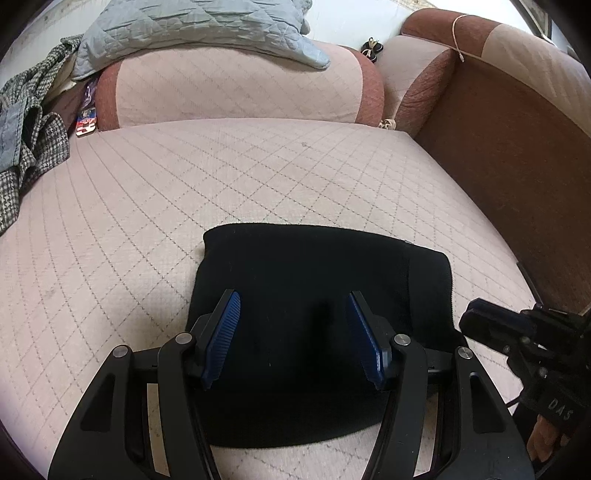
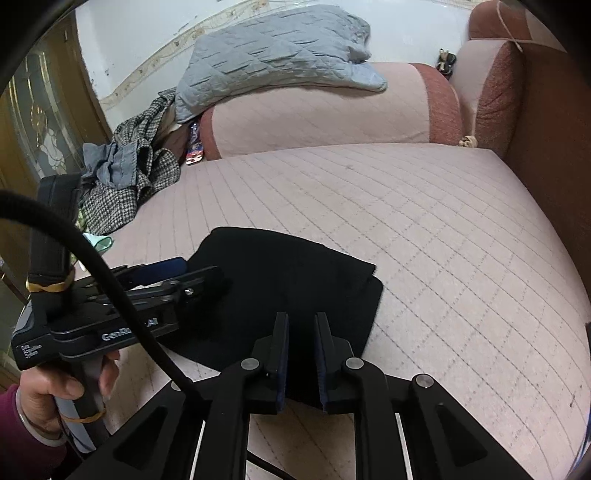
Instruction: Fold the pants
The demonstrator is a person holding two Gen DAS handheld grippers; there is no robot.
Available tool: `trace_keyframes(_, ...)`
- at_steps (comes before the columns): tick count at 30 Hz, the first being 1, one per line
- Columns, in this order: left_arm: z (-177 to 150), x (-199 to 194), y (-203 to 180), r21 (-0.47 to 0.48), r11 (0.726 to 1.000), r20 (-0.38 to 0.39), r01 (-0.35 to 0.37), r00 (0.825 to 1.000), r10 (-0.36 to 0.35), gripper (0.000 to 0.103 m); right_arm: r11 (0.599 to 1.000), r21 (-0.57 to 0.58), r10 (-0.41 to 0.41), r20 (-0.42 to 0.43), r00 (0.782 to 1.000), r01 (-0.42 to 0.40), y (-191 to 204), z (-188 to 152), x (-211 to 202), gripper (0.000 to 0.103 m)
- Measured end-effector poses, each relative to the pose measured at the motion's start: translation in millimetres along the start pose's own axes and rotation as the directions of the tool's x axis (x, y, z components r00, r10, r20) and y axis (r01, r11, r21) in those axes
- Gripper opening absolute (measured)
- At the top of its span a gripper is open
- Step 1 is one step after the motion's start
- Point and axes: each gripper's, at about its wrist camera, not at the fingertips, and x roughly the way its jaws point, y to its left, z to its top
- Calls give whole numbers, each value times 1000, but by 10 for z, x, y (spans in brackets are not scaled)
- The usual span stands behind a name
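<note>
Under the black left claw (image 1: 293,334) with its ribbed blue pads (image 1: 221,334) lie plain black pants (image 1: 317,266) on a pale pink sofa seat (image 1: 258,173) quilted in grey diamonds. Beyond it lies a grey-blue quilted blanket (image 1: 192,29) and, to its left, a black-and-white houndstooth coat (image 1: 33,155); the sofa's arm (image 1: 517,155) is rust brown.

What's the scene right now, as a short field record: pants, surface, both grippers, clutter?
pants: black pants, folded into a compact bundle, lying flat
surface: quilted pink sofa seat
left gripper: open above the pants, nothing between the pads
right gripper: narrow gap, nothing visibly pinched
clutter: checked coat and grey quilt at the back
</note>
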Motion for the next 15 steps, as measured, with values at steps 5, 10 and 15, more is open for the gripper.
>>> trace_keyframes(5,46,147,16,13,1000,-14,-22,1000,22,59,1000,9,-13,-39,999,14,-60,2,220,13)
trace_keyframes(10,79,190,70,14,1000,-21,-6,1000,6,59,999,36,-14,-49,999,16,-201,-66,295,14)
trace_keyframes(15,91,20,323,-38,999,8,26,1000,-25,59,996,71,-45,-41,998,48,-370,-72,190,41)
